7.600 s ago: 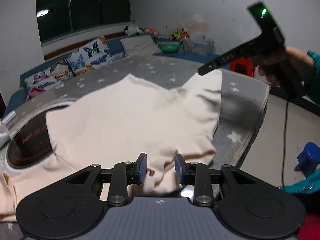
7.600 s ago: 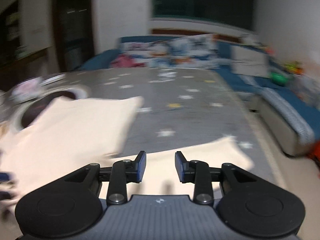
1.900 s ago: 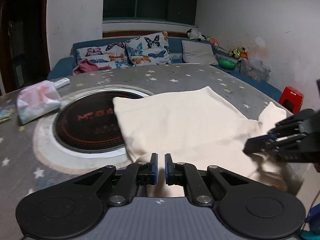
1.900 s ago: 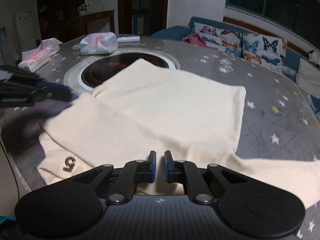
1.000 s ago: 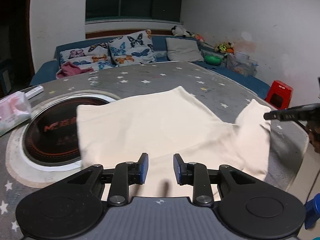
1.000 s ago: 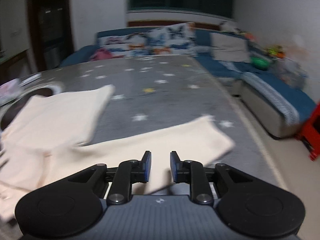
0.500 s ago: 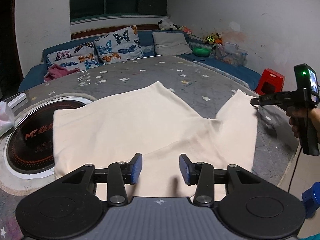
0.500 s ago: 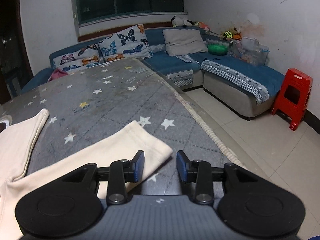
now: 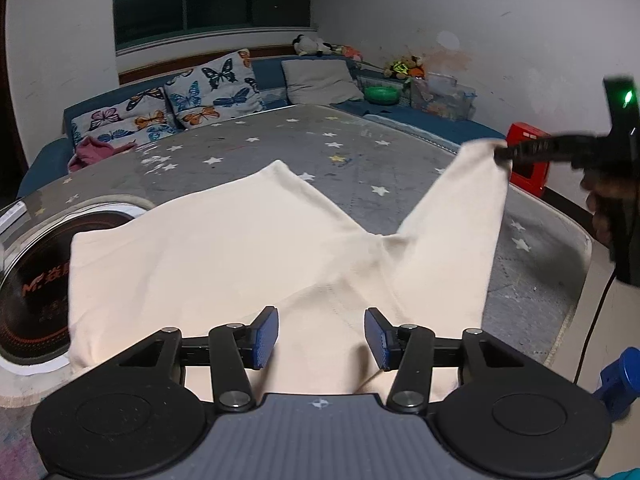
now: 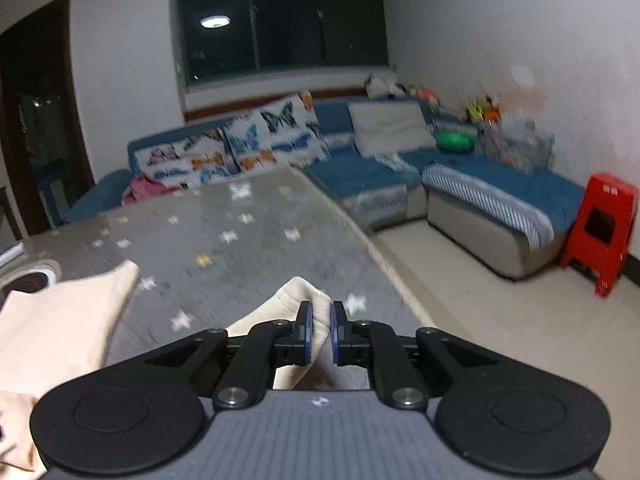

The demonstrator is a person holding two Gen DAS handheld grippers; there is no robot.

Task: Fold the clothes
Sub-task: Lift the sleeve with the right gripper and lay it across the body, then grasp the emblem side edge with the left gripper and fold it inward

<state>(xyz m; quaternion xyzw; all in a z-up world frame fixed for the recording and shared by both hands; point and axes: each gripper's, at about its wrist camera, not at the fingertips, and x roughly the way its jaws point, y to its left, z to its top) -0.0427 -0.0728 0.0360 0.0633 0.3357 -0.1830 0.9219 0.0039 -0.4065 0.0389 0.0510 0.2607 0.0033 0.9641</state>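
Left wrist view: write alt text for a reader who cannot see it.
The right gripper pinches the end of a cream garment's sleeve and holds it up above a grey star-patterned table. The open left gripper hovers over the garment spread flat.

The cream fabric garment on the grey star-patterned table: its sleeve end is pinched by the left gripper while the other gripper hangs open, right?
Not quite: the right gripper pinches the cream fabric garment's sleeve end, as the right wrist view shows. The left gripper is the open one, above the grey star-patterned table.

Home living room, blue corner sofa, butterfly cushions, red stool, dark window
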